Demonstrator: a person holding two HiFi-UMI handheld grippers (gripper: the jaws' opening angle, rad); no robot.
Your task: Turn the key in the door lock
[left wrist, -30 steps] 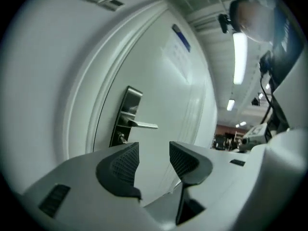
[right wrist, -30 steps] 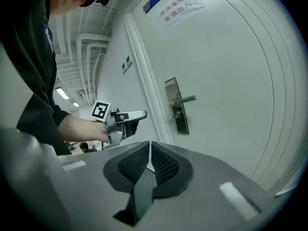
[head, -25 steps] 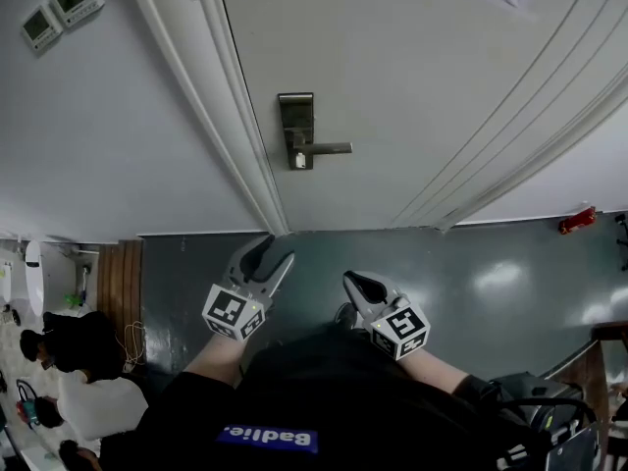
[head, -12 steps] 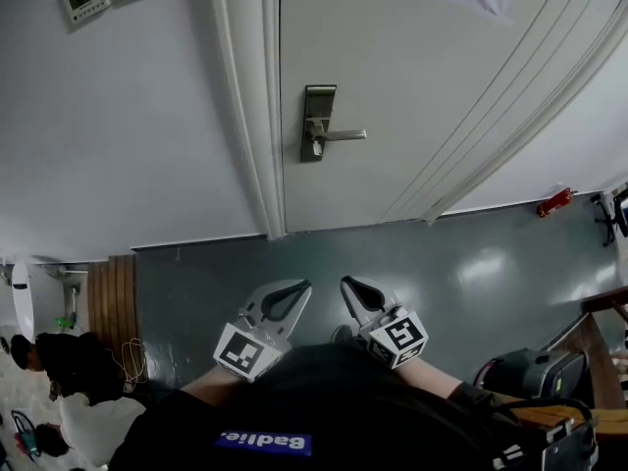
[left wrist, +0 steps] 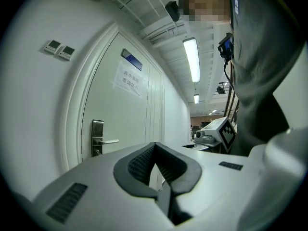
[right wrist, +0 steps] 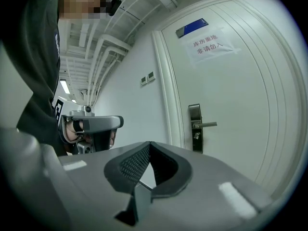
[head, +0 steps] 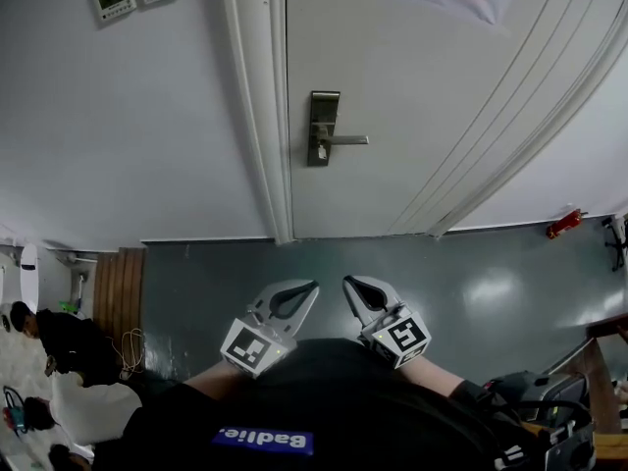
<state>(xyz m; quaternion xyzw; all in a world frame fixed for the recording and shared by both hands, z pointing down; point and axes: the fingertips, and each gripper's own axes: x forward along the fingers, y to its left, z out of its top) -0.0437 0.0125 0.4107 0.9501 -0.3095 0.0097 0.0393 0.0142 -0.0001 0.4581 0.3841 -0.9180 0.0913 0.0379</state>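
The door lock (head: 323, 128) is set at the left edge of the white door (head: 422, 106), beside the frame, with its lever handle (head: 347, 140) pointing right. Just below the lever, a small piece taken to be the key (right wrist: 196, 135) is seen at the keyhole, though its shape is too small to be told. Both tongs are held low over the grey floor (head: 196, 273), well apart from the lock. The left tongs (head: 312, 286) have just been closing and are now shut, with nothing between the jaws. The right tongs (head: 346, 283) are likewise closed and empty.

The key is judged to be light, stiff, thin and smooth metal, so it is likely to slip if pinched by its edge. It is best taken by the flat bow, with 1 pad laid on each face. Some resistance is to be expected from the lock, so a firm grip is called for. The turn is best made about the shaft's own line, lest the blade be bent.
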